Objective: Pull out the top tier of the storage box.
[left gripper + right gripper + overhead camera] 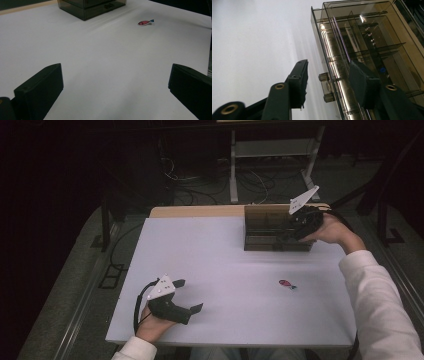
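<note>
A smoked, see-through drawer box (265, 227) stands at the far right of the white table (220, 260). My right gripper (291, 231) reaches it from the right. In the right gripper view the jaws (329, 82) straddle the small drawer handle (325, 87), with a gap on each side, so the pads do not press on it. A small red fish-shaped item with a blue tail (287, 284) lies on the table in front of the box. My left gripper (189, 295) rests near the front left edge, wide open with nothing between its jaws (115, 85).
The box (367, 45) has inner dividers and stacked drawers. A wooden strip (200, 211) runs along the table's far edge. Beyond it are a metal stand (272, 155) and cables on a dark floor. The fish (145, 22) and box (92, 7) lie ahead of the left gripper.
</note>
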The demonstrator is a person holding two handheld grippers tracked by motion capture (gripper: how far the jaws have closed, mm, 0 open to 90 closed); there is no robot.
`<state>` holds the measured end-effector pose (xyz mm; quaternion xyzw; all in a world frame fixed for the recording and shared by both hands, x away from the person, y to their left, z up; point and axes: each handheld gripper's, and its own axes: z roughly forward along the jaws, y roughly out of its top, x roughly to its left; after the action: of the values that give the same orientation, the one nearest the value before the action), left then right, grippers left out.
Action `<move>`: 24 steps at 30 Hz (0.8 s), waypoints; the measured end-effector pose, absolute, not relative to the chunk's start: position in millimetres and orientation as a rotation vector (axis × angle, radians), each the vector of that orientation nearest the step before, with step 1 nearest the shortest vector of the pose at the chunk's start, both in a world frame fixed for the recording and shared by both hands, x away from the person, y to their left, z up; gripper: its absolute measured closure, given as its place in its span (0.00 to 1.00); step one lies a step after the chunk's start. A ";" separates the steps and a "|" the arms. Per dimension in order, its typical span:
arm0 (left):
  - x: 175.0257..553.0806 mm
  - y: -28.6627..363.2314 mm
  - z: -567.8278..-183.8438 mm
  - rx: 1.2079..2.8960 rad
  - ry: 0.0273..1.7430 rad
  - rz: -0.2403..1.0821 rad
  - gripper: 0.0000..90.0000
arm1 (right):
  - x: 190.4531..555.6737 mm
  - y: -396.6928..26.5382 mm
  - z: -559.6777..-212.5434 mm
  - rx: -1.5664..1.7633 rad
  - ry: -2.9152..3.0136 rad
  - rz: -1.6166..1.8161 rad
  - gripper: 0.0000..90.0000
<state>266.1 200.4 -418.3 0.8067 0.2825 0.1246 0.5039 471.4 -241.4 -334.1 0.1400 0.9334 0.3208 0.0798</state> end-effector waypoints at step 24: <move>264.7 201.1 -418.0 1.944 0.686 0.302 0.00 | 491.0 -249.6 -354.4 0.465 2.890 1.022 0.94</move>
<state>264.7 201.1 -418.0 0.8056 0.2841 0.1253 0.5046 491.0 -249.6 -354.4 0.1498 0.9319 0.3296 0.0203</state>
